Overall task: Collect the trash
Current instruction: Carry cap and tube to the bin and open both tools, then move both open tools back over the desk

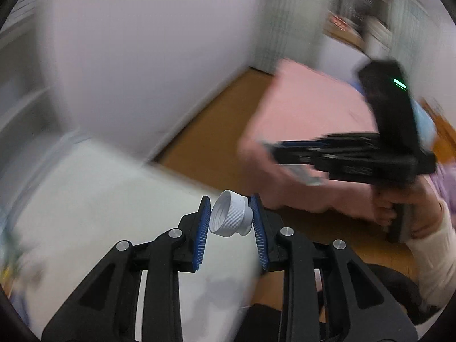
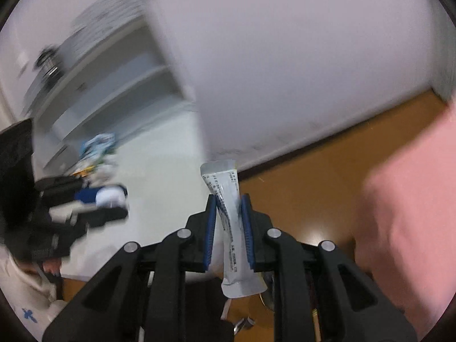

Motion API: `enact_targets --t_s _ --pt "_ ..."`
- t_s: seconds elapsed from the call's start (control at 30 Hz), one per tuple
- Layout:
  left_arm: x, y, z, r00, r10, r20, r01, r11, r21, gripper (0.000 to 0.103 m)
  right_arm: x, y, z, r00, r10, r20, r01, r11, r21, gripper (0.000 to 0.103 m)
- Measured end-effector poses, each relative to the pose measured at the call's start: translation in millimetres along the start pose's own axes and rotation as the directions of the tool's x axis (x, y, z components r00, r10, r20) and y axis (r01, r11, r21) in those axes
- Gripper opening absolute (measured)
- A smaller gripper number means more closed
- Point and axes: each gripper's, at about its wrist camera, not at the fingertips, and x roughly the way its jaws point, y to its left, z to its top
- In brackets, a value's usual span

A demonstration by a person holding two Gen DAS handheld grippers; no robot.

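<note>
Ribbed white plastic cap in left claw (blue-padded); crinkled sachet in right claw

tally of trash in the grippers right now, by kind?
Bottle cap, white, in the left gripper: 1
Sachet wrapper, silver, in the right gripper: 1
Total: 2

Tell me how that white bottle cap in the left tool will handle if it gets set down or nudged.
The white bottle cap looks like thin, stiff plastic, so probably very light. It is round with a ribbed rim, so on its side it would likely roll. The left tool pinches it tilted, so it might twist loose.
</note>
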Motion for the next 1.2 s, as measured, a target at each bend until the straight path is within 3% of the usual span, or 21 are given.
enact_targets --t_s 0.13,0.27,0.3,0.47,0.53,0.63,0.73,0.77,0.8,0.83,0.9,1.0,1.03,1.1,1.13,1.2 --pt "82 -66 18 0.985 -0.115 -0.130 0.128 0.987 0.094 0.028 6 -95 -44 0.996 -0.035 -0.076 0.050 0.977 0.206 0.018" --pt "174 -98 2 0.946 -0.122 -0.299 0.160 0.981 0.107 0.028 49 -176 -97 0.984 0.035 -0.173 0.041 0.906 0.421 0.019" --pt "211 -101 -12 0.925 -0.106 -0.366 0.151 0.984 0.097 0.028 70 -196 -118 0.975 0.054 -0.216 0.055 0.880 0.472 0.019" --pt "324 -78 -69 0.832 -0.045 -0.554 0.071 0.997 0.026 0.028 153 -238 -183 0.926 0.115 -0.358 0.121 0.811 0.573 0.019" --pt "357 -66 -92 0.780 -0.057 -0.624 0.048 0.998 -0.030 0.028 180 -249 -202 0.911 0.118 -0.395 0.156 0.788 0.595 0.019" --pt "369 -62 -107 0.757 -0.036 -0.652 0.028 0.999 -0.023 0.028 194 -259 -217 0.907 0.144 -0.395 0.156 0.758 0.633 0.019" --pt "371 -58 -105 0.769 -0.007 -0.640 -0.009 1.000 -0.021 0.031 195 -268 -221 0.917 0.175 -0.359 0.131 0.718 0.683 0.020" --pt "372 -57 -103 0.772 -0.012 -0.635 -0.014 0.999 -0.036 0.037 197 -268 -219 0.918 0.188 -0.348 0.121 0.704 0.700 0.038" --pt "371 -58 -103 0.774 -0.029 -0.632 -0.007 0.998 -0.054 0.060 196 -271 -221 0.917 0.199 -0.345 0.120 0.687 0.716 0.057" --pt "366 -58 -102 0.781 -0.050 -0.623 0.003 0.997 -0.076 0.082 195 -275 -222 0.917 0.192 -0.349 0.137 0.672 0.728 0.088" --pt "361 -62 -100 0.802 -0.056 -0.595 0.009 0.997 -0.081 0.085 186 -279 -221 0.932 0.181 -0.314 0.121 0.661 0.740 0.089" --pt "349 -75 -95 0.817 -0.054 -0.574 0.028 0.998 -0.054 0.086 160 -283 -212 0.949 0.135 -0.285 0.129 0.658 0.742 0.089" --pt "338 -83 -87 0.841 -0.038 -0.540 0.028 0.999 -0.026 0.086 145 -284 -204 0.956 0.084 -0.280 0.154 0.670 0.726 0.089" --pt "297 -108 -58 0.912 -0.042 -0.408 0.062 0.997 0.035 0.086 111 -280 -184 0.945 -0.114 -0.308 0.294 0.709 0.641 0.089" --pt "278 -115 -47 0.933 -0.051 -0.355 0.075 0.996 0.055 0.086 86 -272 -167 0.912 -0.279 -0.301 0.406 0.722 0.560 0.090" --pt "226 -128 -19 0.974 -0.080 -0.213 0.102 0.990 0.093 0.090 45 -256 -144 0.836 -0.497 -0.232 0.545 0.703 0.457 0.095"
